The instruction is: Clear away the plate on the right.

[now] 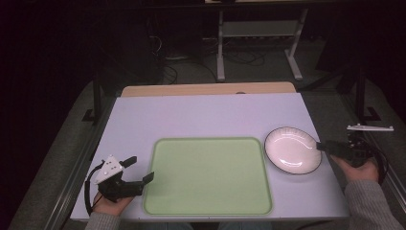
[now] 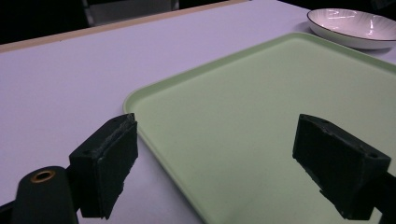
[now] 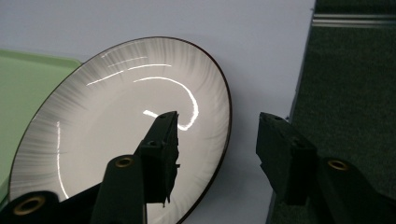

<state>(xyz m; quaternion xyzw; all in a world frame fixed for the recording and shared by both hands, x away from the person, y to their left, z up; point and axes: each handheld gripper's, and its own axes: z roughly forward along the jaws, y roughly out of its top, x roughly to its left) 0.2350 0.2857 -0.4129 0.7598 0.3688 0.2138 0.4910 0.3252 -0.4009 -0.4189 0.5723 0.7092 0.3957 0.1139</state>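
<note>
Hidden behind the right gripper [image 1: 324, 146] in the high view: how its jaws meet the plate [image 1: 292, 149], too small and dark there to make out. Cut off at the bottom edge of that view: both forearms and the near rim of the green tray [image 1: 208, 176]. Dark and hard to read beyond the counter [image 1: 206, 115]: a floor with cables and a metal frame [image 1: 258, 38].

Seen from the right gripper view, unlike from above: jaws standing well apart, one over the plate's white inside, the other outside its dark rim at 3 o'clock, past the counter edge above the grey floor; rim passing between them, nothing clamped. Contact of the inner jaw with the plate surface not possible to tell. Tray corner showing at 9 o'clock of the plate in that view.

Seen from the left gripper view: jaws wide open, empty, one above bare counter, the other above the tray, the tray's rounded corner and near edge between them; plate far off at 1 o'clock, just beside the tray's far corner.

From above: left gripper [image 1: 140, 168] at 9 o'clock of the tray, held in a hand [image 1: 111, 205]; plate on the counter at 3 o'clock of the tray, close beside its edge; right hand [image 1: 360, 168] at the counter's right edge.
</note>
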